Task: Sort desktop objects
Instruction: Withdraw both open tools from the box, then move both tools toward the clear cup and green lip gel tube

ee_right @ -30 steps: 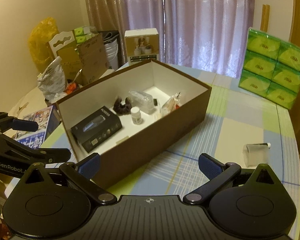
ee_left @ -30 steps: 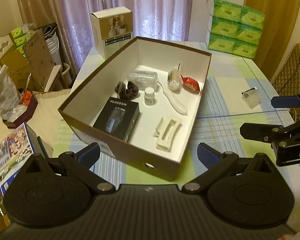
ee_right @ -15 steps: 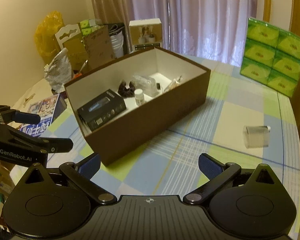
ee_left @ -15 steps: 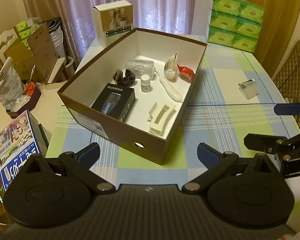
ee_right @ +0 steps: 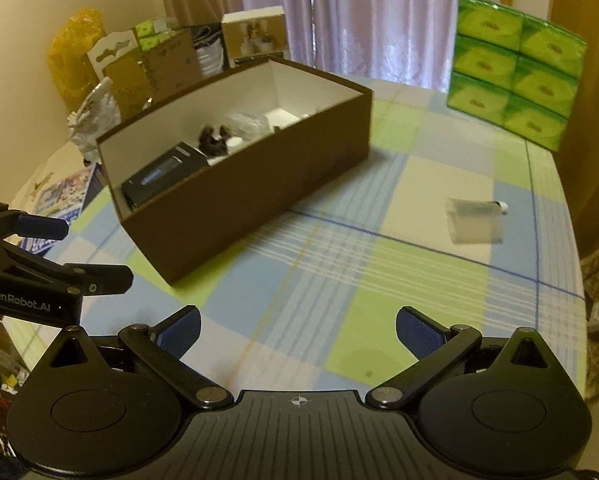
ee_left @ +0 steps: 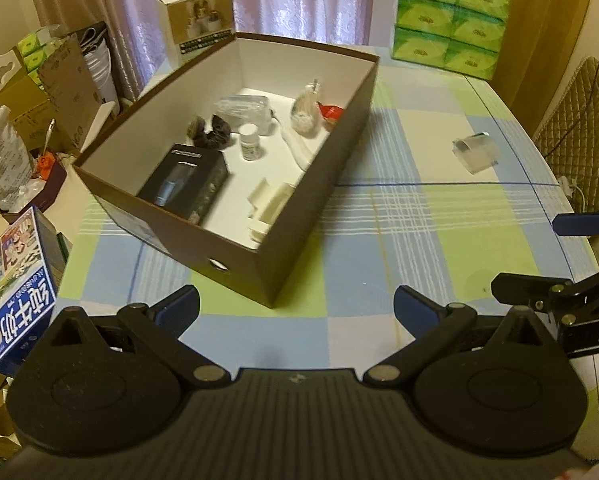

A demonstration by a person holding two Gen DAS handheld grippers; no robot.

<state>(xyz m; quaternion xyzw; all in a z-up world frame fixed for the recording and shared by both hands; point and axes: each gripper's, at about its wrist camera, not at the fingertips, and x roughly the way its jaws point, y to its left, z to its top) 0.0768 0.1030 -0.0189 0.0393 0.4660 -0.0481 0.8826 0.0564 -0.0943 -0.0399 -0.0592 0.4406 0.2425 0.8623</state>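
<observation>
Far left, off the table edge: a blue-and-white printed carton (ee_left: 17,284), well apart from everything being sorted.

Next rightward, the left gripper (ee_left: 295,306), blue-padded fingers spread wide, holding nothing, hovering above the checked tablecloth (ee_left: 379,248) short of the box's near corner. Pulled back and raised against a second ago: box then filling the lower view, now smaller and farther off.

Centre-left, the brown shoebox (ee_left: 299,216), open-topped, white inside. Contents left to right: black boxed device (ee_left: 183,184), dark scrunchie (ee_left: 211,132), clear plastic case (ee_left: 243,110), small white bottle (ee_left: 249,142), white plastic tray piece (ee_left: 269,204), white elongated tool (ee_left: 295,148), bag of cotton swabs (ee_left: 305,112), red packet (ee_left: 330,112). All unchanged in place across the last second.

Right of the box, alone on the cloth and well apart from it: a small clear plastic container (ee_right: 475,222) lying on its side, blurred, a small white tip at its end.

Farthest right, the right gripper (ee_right: 297,330), fingers likewise wide apart and empty, now turned more toward that container, which sits larger and nearer centre than a second ago.

Reading of it: both tools withdrawn from the box after a drop-off, nearly everything sorted, the clear container apparently the last loose piece. Likely next: a right-side reach, with care for a light, slippery, rollable body.
</observation>
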